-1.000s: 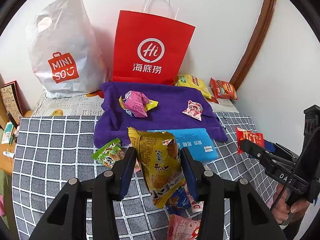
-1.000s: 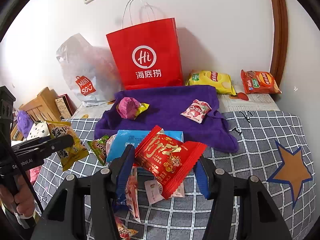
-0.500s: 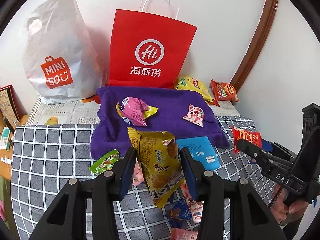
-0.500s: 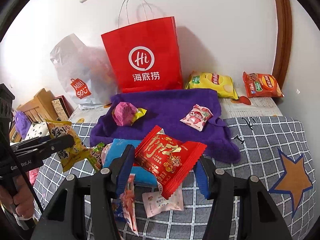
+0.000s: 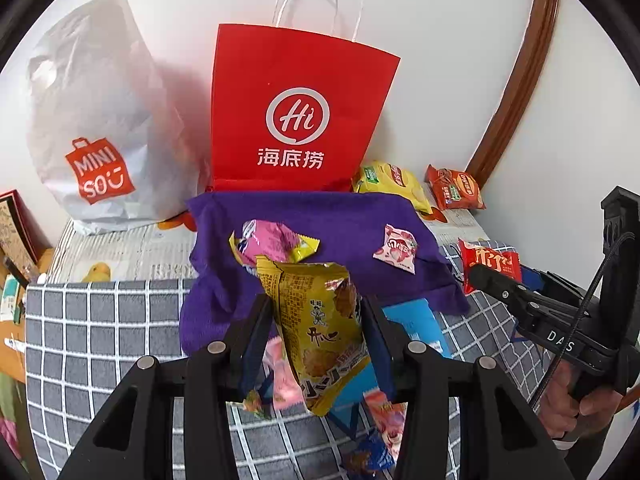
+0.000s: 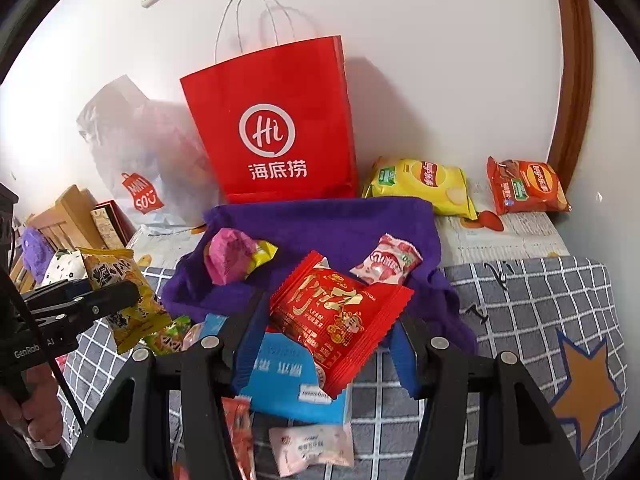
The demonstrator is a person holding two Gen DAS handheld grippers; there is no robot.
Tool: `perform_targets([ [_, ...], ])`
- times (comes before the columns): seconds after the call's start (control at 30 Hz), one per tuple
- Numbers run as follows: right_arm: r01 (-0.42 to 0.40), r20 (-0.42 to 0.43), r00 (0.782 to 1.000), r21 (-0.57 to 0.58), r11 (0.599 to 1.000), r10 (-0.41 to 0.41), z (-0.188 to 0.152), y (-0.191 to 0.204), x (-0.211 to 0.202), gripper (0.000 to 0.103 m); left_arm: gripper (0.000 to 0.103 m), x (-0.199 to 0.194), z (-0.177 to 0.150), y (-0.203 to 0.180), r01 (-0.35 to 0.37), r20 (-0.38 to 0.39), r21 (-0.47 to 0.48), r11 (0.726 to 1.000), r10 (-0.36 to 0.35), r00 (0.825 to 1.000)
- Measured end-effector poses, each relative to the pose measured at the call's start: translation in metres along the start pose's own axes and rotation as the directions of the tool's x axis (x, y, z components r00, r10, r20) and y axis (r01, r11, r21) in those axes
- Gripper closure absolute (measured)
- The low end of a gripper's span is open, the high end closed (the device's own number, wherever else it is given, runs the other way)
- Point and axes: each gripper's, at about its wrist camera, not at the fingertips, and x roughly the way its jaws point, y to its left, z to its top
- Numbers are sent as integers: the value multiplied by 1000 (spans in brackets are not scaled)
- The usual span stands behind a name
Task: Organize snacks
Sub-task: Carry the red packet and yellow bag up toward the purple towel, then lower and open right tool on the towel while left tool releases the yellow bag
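Step in hand: transport. Both grippers carry a snack toward the purple towel (image 5: 340, 220), which lies at the far side of the checked cover (image 5: 100, 320), in front of the red paper bag (image 5: 296, 112).

The left gripper (image 5: 316, 336) is clenched on a yellow snack packet (image 5: 320, 320), held upright between the pads above the loose snacks near the towel's near edge. The right gripper (image 6: 324, 332) grips a red snack packet (image 6: 336, 316) across its width; the packet sits tilted, one corner pointing toward the towel.

Two snacks already rest on the towel: a pink packet (image 5: 272, 240) at the left and a small strawberry-print packet (image 5: 396, 248) at the right. A blue pack (image 6: 292, 376) and several small sweets lie on the cover below the grippers.

Next move, as judged: advance each gripper over a bare part of the towel, lower it, and release only once the packet is clear of those already placed. The free area between the pink and strawberry packets is narrow; spacing needs care.
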Motion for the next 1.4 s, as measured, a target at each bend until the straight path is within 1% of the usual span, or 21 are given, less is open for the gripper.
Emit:
perform_targets([
  [0.3, 16, -19, 1000, 11, 1000, -16, 20, -9, 31, 47, 59, 25, 25, 4, -14, -8, 15, 1000, 14, 1000],
  [0.53, 28, -39, 999, 21, 999, -28, 32, -15, 57, 47, 59, 46, 44, 9, 5, -18, 3, 1000, -5, 1000],
  [0.67, 32, -45, 999, 26, 999, -31, 38, -17, 68, 47, 59, 58, 52, 11, -11, -25, 9, 1000, 11, 1000],
  [0.97, 29, -67, 997, 22, 999, -28, 48, -18, 99, 47, 59, 83, 60, 27, -15, -44, -19, 1000, 14, 999],
  [1.3, 5, -96, 995, -6, 1000, -5, 54, -14, 134, 47, 59, 108, 55, 46, -38, -91, -47, 998, 33, 995],
  [1.4, 4, -121, 993, -15, 1000, -5, 50, -16, 143, 47, 59, 113, 55, 50, -36, -102, -63, 997, 29, 994],
])
